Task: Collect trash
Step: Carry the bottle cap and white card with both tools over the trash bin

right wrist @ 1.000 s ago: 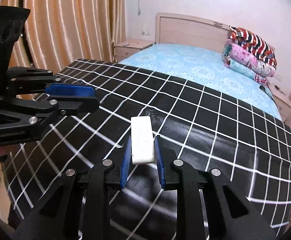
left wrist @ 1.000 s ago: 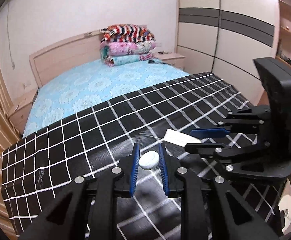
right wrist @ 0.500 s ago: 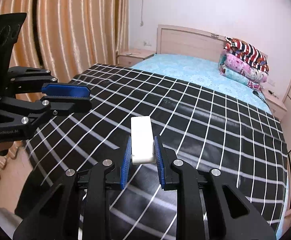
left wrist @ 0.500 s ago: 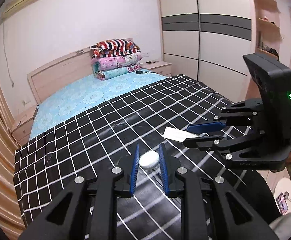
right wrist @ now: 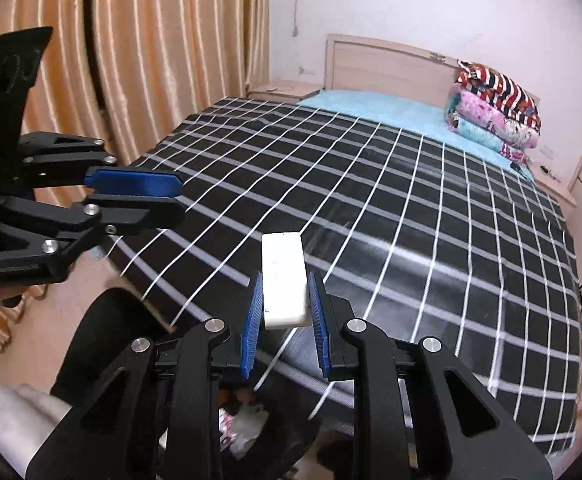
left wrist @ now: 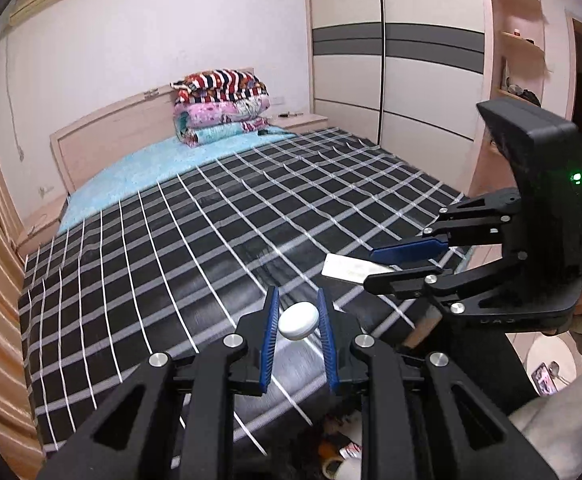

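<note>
Trash is in both grips: our left gripper (left wrist: 298,318) jaws clamp a small round white cap (left wrist: 298,321) at lower centre; our right gripper (right wrist: 284,307) jaws clamp a flat white rectangular box (right wrist: 283,280); binning both remains, the checked black bed cover (left wrist: 219,240) looking bare.

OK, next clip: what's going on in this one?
A person is clearing trash off a bed with a handheld gripper in each hand. The left gripper is clamped on a small round white piece, and the right gripper is clamped on a white rectangular block. Both are held over the foot of the black checked bedspread, above a bin with rubbish showing underneath.
</note>
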Demonstrator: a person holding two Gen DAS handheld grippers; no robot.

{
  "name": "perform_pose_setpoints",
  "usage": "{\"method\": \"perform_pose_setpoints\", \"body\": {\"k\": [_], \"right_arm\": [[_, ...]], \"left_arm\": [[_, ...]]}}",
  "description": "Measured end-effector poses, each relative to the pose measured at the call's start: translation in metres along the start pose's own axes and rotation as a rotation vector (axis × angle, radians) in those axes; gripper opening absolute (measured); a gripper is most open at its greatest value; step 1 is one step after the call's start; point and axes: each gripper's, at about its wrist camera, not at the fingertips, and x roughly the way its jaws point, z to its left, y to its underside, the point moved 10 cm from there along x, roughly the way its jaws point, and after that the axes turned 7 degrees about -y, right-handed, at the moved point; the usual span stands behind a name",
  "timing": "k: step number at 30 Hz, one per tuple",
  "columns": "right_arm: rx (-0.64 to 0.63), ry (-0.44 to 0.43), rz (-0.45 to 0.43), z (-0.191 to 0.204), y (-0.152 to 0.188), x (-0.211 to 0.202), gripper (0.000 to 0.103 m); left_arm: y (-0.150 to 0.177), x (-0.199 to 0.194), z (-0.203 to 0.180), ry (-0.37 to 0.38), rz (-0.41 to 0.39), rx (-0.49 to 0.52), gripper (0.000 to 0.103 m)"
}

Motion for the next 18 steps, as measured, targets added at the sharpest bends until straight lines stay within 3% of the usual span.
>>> {"method": "perform_pose_setpoints", "body": {"k": [10,18], "right_arm": [[0.022,-0.078,0.104,0.041,0.074,0.005,0.024],[0.061,-0.102,0.228,0.048,0.135,0.029,0.024]], "left_arm": [[0.072,0.002,-0.036,0.069,0.102,-0.047,0.019],[0.137,0.027,-0.059,0.105,0.250,-0.083,0.019]]}}
